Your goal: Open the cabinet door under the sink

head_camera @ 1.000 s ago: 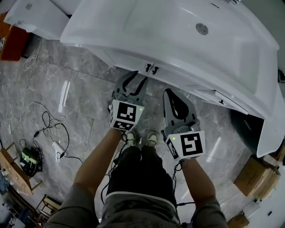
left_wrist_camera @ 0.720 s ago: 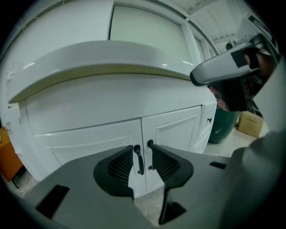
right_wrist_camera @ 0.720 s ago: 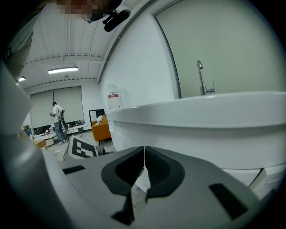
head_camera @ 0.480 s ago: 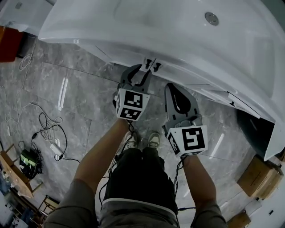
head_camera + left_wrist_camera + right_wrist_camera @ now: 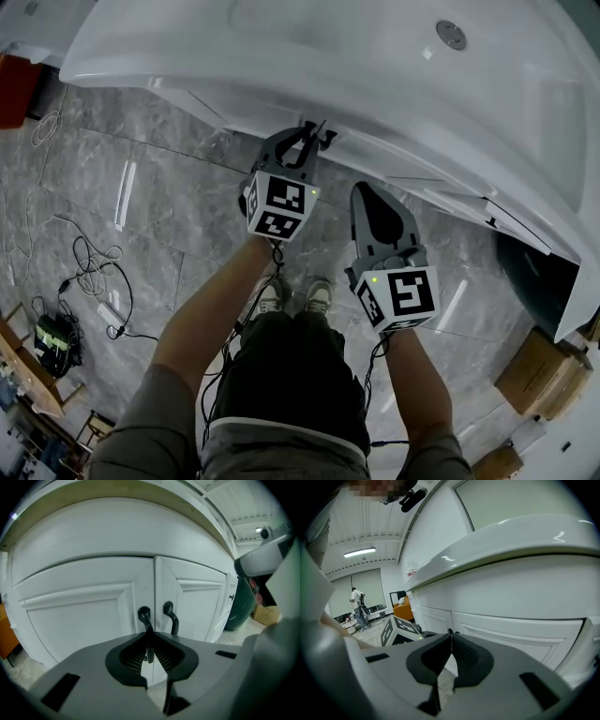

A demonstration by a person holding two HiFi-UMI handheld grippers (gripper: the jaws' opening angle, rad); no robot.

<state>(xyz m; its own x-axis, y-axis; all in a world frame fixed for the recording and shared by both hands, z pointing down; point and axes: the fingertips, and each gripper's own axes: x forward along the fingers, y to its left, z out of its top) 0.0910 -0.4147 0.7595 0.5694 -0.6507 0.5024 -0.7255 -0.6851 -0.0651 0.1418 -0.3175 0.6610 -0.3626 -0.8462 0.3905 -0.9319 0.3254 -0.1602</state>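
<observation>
from the head view the white sink (image 5: pixel 375 84) hides nearly all of the cabinet under it. only the left gripper (image 5: pixel 305 142) shows, up against the black handles below the rim. the left gripper view gives the front: two white cabinet doors (image 5: pixel 84 611), both flush shut, with the left handle (image 5: pixel 144 615) and right handle (image 5: pixel 169 611) side by side at the seam. this gripper's jaws have just been closing and now pinch the left handle's lower stem. the right gripper (image 5: pixel 362 193) hangs beside it, clear of the cabinet. its own view shows its jaws together with nothing between them.
</observation>
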